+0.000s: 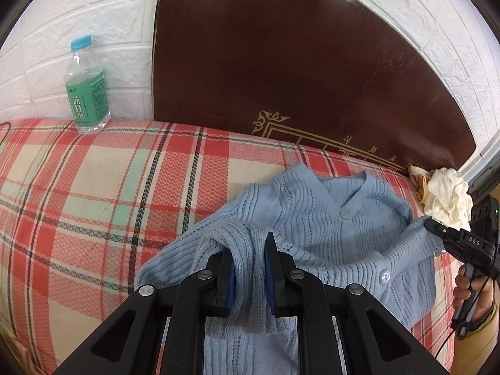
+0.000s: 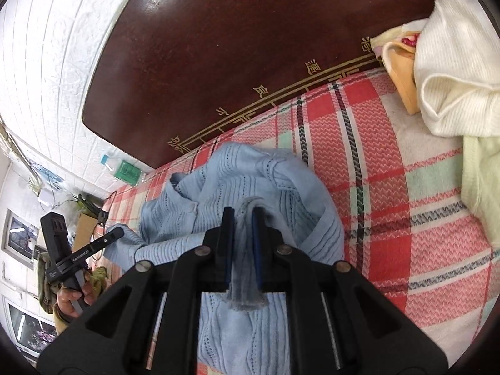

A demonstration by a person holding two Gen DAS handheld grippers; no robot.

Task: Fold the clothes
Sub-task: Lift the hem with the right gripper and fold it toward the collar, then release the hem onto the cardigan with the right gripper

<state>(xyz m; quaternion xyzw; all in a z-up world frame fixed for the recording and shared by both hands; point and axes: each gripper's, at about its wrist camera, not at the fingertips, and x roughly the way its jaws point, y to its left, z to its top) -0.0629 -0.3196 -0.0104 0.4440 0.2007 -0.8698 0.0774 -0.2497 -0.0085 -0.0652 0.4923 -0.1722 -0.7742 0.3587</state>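
Note:
A light blue knit cardigan (image 1: 337, 218) with buttons lies bunched on the plaid bed cover (image 1: 93, 187). My left gripper (image 1: 248, 250) is shut on a ribbed cuff or hem of it. My right gripper (image 2: 243, 218) is shut on another ribbed edge of the cardigan (image 2: 250, 181), which hangs down between its jaws. Each gripper shows in the other's view: the right one (image 1: 437, 228) at the cardigan's right edge, the left one (image 2: 115, 234) at its left edge. The cloth is lifted and slack between them.
A dark brown headboard (image 1: 281, 62) stands against a white brick wall. A water bottle (image 1: 87, 87) with a green label stands at the bed's far left. A pile of cream and pale yellow clothes (image 2: 453, 78) lies at the far right by the headboard.

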